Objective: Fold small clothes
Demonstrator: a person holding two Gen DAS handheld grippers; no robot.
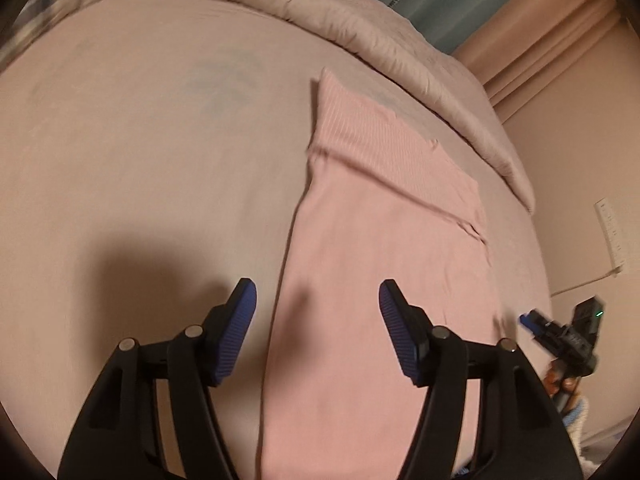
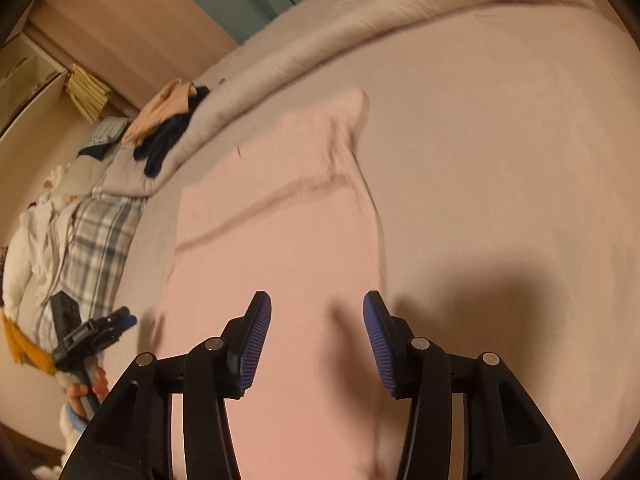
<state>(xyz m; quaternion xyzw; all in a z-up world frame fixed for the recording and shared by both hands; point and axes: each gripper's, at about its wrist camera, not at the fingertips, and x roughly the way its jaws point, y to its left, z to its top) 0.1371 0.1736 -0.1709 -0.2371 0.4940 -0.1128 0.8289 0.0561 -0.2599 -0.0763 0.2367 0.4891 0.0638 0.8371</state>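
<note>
We see a long pink knit garment (image 1: 384, 264) lying flat on the pale beige bed sheet (image 1: 152, 152), its ribbed end farthest from us and a fold seam crossing it partway up. Our left gripper (image 1: 318, 294) hangs above the near part of the garment with its blue ribbed pads (image 1: 240, 328) spread wide and nothing between them; the left pad sits over bare sheet, the right pad over the pink cloth. Our right gripper (image 2: 317, 304) is likewise spread apart and empty, both its pads over the garment (image 2: 280, 240). Each gripper casts a dark shadow on the sheet (image 2: 500, 160) beside the cloth. In the right wrist view the left gripper shows at the left edge (held in a hand, only partly visible). Beyond the garment a rumpled grey-beige quilt (image 1: 384, 44) runs along the bed, with dark navy and peach clothes (image 2: 168, 128) piled on it and a blue-and-white plaid cloth (image 2: 100, 232) beside.
</note>
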